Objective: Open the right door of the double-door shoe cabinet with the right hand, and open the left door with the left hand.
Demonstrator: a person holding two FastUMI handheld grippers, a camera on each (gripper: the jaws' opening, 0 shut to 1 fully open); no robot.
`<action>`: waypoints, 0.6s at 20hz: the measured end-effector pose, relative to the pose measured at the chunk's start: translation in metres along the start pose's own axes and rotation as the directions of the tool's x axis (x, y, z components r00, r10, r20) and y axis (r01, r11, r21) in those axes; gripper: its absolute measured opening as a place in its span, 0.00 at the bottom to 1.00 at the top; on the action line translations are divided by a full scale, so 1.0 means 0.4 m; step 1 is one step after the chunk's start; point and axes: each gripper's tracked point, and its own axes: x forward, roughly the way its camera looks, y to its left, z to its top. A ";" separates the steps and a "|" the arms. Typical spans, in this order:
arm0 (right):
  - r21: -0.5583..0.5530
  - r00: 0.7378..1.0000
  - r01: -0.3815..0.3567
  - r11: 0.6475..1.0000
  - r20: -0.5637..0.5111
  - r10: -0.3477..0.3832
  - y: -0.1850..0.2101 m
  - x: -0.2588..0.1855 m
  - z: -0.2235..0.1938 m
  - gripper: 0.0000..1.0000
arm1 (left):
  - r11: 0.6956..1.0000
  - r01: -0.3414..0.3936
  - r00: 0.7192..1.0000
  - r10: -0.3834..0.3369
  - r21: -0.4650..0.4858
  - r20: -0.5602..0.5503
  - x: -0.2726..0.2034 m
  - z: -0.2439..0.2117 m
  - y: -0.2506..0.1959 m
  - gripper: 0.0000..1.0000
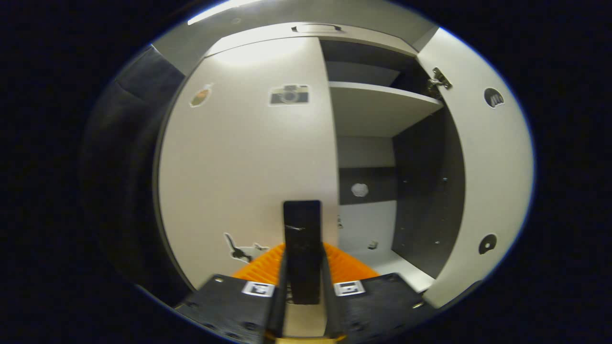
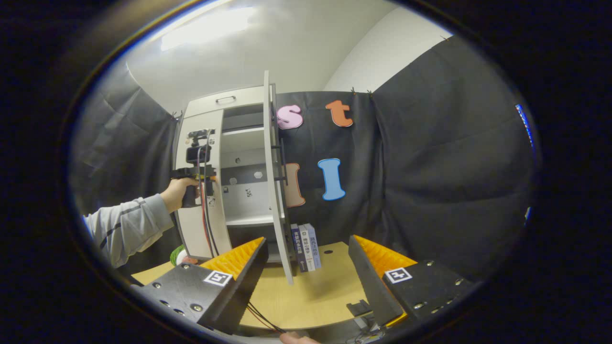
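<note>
— Left gripper (image 1: 302, 267): how is it set, and on what?

— Both fingers are pressed onto the dark vertical handle (image 1: 301, 248) of the left door (image 1: 239, 157), which is gripped between them. The handle sits at that door's inner edge, so the hold is taken where a pull swings the panel most easily. The left door is seen flat against the cabinet, not yet opened.

— And the right door?

— The right door (image 2: 273, 181) is swung well out, edge-on in the right gripper view, with the shelf (image 1: 377, 102) and the dark interior exposed beside it. That half of the task is judged done.

— Why is the right gripper held back?

— The right gripper (image 2: 306, 282) is spread wide with nothing between its fingers, over the wooden tabletop (image 2: 315, 296) and apart from the cabinet — probably withdrawn so that the door's arc is kept free. Farther off, the other gripper is seen at the left door, held by a hand (image 2: 178, 191) with a grey sleeve (image 2: 126, 227).

— Anything else near?

— A few books (image 2: 306, 246) are stood just beside the cabinet's foot, behind the open door.
</note>
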 end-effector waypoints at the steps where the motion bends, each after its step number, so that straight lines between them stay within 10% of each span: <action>1: 0.005 1.000 0.003 1.000 -0.001 -0.003 -0.002 0.001 0.002 1.00 | 0.999 0.007 1.000 -0.007 0.047 -0.013 0.002 0.000 0.007 0.29; 12: -0.022 1.000 -0.013 1.000 -0.028 0.013 0.035 0.023 -0.008 1.00 | 0.998 0.033 0.994 -0.027 0.062 -0.108 -0.029 -0.014 0.013 0.23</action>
